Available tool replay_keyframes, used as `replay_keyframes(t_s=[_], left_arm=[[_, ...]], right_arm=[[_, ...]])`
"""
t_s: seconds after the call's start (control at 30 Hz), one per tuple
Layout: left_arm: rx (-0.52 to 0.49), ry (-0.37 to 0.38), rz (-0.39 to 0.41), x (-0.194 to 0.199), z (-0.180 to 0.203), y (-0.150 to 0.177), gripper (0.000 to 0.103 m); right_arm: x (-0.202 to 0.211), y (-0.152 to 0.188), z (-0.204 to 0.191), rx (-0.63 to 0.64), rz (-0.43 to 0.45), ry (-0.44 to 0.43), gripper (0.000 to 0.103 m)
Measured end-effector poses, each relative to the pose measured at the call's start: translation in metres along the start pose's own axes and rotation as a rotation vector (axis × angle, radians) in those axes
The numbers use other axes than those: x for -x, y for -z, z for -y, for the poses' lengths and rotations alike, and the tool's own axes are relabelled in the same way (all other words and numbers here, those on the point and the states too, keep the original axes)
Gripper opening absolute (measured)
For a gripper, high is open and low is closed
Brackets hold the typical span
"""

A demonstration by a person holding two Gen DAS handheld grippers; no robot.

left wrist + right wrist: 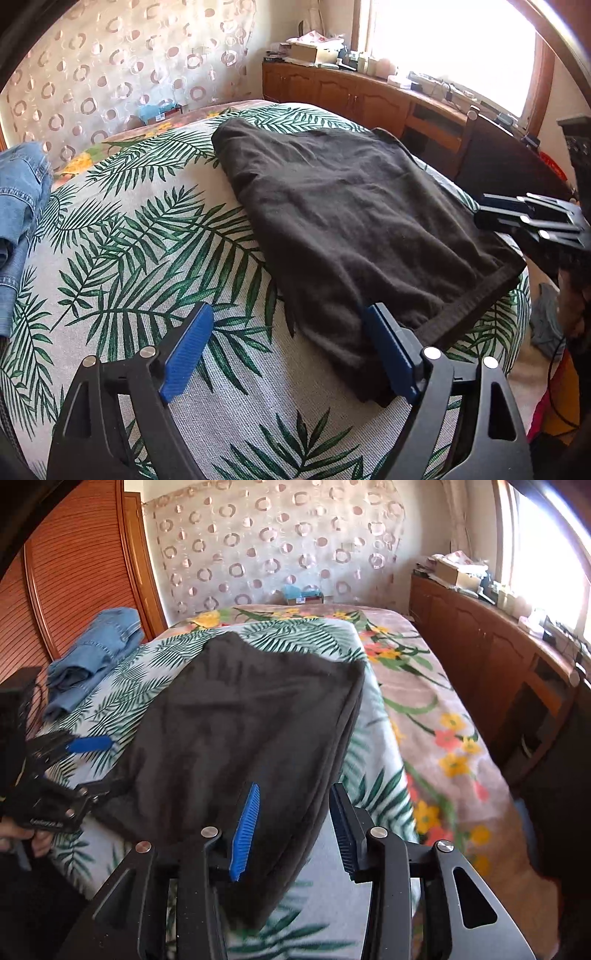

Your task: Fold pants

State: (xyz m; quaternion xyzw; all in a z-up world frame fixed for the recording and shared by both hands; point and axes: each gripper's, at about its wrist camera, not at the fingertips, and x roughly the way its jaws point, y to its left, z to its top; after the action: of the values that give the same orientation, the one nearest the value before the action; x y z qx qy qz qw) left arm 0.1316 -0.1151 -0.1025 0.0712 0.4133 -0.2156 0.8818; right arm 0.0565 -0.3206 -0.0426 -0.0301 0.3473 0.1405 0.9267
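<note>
Dark brown pants [354,229] lie folded in a thick flat stack on the palm-leaf sheet [147,236] of the bed; they also show in the right wrist view [240,723]. My left gripper [291,325] is open over the stack's near left corner, its right finger on the cloth edge. My right gripper [295,812] is open over the stack's near right edge, with the cloth between its fingers. The right gripper shows in the left wrist view [491,212] at the stack's right side. The left gripper shows in the right wrist view [92,764] at the left.
Folded blue jeans [92,653] lie at the far left of the bed. A floral blanket [436,709] covers the bed's right side. A wooden cabinet [498,653] with clutter runs under the window. A wooden wardrobe [74,576] stands at the left.
</note>
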Motion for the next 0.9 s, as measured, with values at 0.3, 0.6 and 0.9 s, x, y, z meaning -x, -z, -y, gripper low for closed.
replay_keyframes(t_s=[0.3,0.6,0.9], left_arm=[[0.028,0.041,-0.015,0.012,-0.004,0.005,0.086],[0.050,0.123,0.010,0.031,-0.003,0.013,0.056],[0.022,0.151,-0.027,0.023,0.009,0.015,0.042]], right_arm=[[0.003,0.015,-0.012,-0.009,-0.004,0.032,0.041],[0.011,0.023,-0.011,-0.036,0.004,0.025,0.041],[0.007,0.024,-0.012,-0.039,-0.002,0.023,0.041]])
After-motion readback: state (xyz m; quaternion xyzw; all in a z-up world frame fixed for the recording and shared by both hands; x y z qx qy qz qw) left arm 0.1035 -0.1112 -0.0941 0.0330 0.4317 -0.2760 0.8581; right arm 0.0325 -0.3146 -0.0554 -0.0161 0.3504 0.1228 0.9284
